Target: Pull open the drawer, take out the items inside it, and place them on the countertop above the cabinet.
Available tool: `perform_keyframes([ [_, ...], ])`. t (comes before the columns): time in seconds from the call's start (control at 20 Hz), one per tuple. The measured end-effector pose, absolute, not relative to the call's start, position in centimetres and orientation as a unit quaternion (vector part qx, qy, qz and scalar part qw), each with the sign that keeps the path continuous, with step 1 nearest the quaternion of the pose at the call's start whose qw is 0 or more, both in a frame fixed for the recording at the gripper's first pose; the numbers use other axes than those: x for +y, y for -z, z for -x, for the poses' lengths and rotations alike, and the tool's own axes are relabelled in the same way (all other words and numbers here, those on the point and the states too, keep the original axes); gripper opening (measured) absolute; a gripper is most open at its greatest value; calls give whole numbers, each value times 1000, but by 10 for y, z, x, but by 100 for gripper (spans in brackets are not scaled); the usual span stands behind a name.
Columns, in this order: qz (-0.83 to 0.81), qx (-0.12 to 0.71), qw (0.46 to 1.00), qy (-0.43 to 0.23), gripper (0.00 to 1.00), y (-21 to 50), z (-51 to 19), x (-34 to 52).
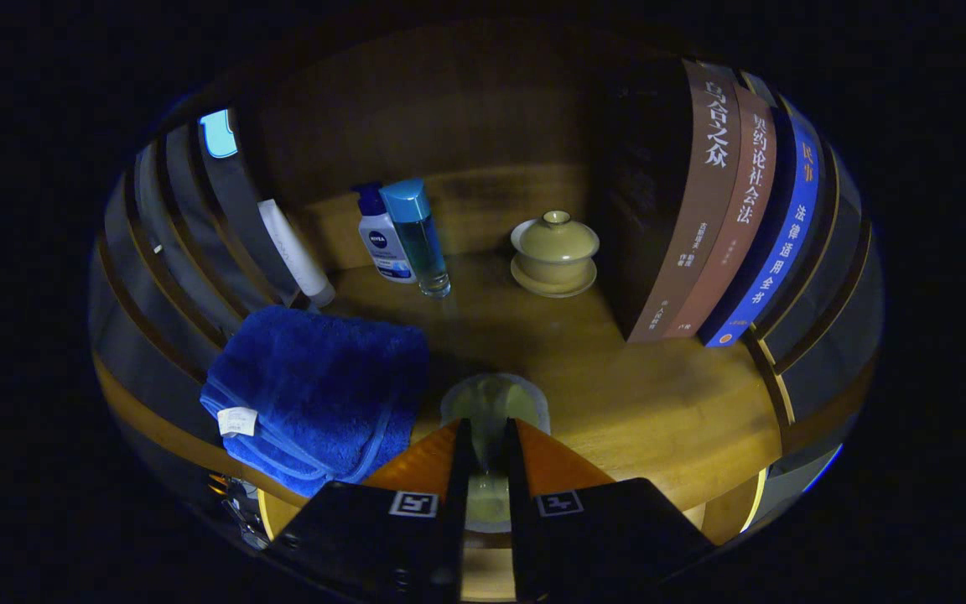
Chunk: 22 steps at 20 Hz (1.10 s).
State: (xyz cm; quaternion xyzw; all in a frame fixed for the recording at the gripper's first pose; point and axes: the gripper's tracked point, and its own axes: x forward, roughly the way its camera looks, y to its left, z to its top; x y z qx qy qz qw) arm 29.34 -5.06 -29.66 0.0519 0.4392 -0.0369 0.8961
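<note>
A small round pale glazed cup (493, 401) is being clamped between the narrowly set fingers of the gripper (490, 440), held over the smooth wooden countertop (659, 403), beside a plush folded blue towel (315, 394).

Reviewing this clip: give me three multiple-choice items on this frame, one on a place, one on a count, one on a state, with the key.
1. Where does the blue towel lie?
A. On the wooden countertop, beside the tongs
B. On top of the books
C. Under the lidded cup

2. How many upright book spines can be told beside the lidded cup?
A. One
B. Three
C. Six

3. What are the tongs doing?
A. Wide open over the towel
B. Closed on a pale cup
C. Closed on a bottle

Key: 1 A, the towel sits folded on the wood next to the fingers. 2 B, three books stand side by side. 3 B, both fingers press the pale cup's rim between them.
</note>
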Motion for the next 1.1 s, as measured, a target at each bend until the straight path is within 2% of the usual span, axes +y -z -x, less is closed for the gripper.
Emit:
perform_keyframes([
  [0.25,-60,427,901,36,99,288,-289,-50],
  [0.55,-89,363,927,28,99,260,-245,-42],
  [0.75,-97,288,953,-12,99,216,-190,-26],
  [1.1,-47,129,991,2,99,163,-100,-44],
])
